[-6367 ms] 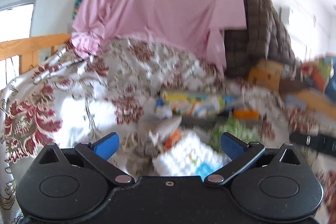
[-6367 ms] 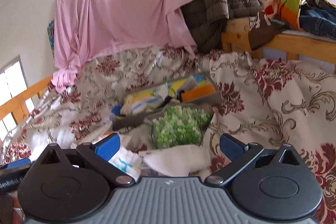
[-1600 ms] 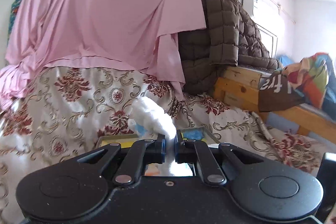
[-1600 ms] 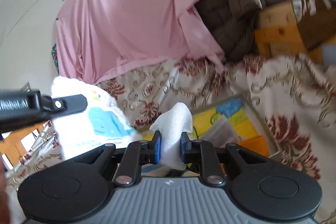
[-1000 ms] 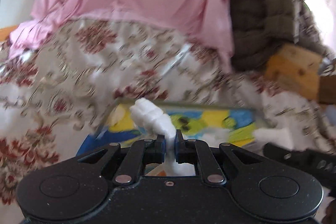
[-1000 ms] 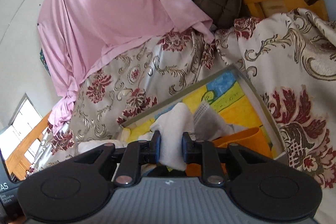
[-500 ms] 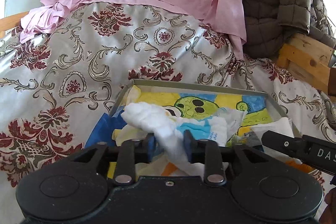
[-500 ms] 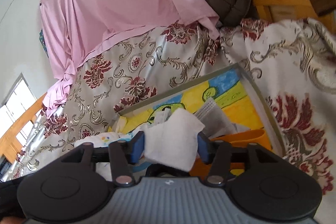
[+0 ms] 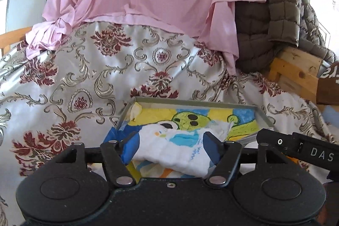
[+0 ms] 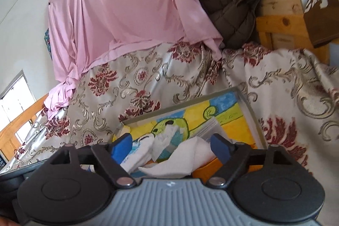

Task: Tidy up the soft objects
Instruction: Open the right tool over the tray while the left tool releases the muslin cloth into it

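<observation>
In the left wrist view, the left claw [image 9: 170,146] stands wide; its jaws have just been opening. Between them lies a white padded cloth with blue print [image 9: 173,150], which looks like a folded diaper, but I cannot be sure. Its long axis runs left to right, across the gap between the two blue pads [image 9: 131,147]. The left pad seems to touch its end, and the right pad looks just beside the other end; neither squeezes it, so I judge it released. It rests in the near part of a shallow tray with a cartoon picture [image 9: 190,102], which sits on the flowered bedspread [image 9: 89,69]. At the right edge, the black body of the other tool [image 9: 296,146] reaches in above the tray's right near corner.

In the right wrist view, the right claw [image 10: 170,146] is also wide, its jaws having just been opening. A plain white cloth [image 10: 184,157] lies between them, nearer the right pad and loose, above something orange [image 10: 206,171]. To its left is the printed white cloth [image 10: 139,155].

This view shows the tray's right wall [image 10: 247,108] and a grey folded piece [image 10: 211,128], which the left view hides. The left view shows the printed cloth's whole length. Both hands are equally near the tray; the coming move is probably to draw back.
</observation>
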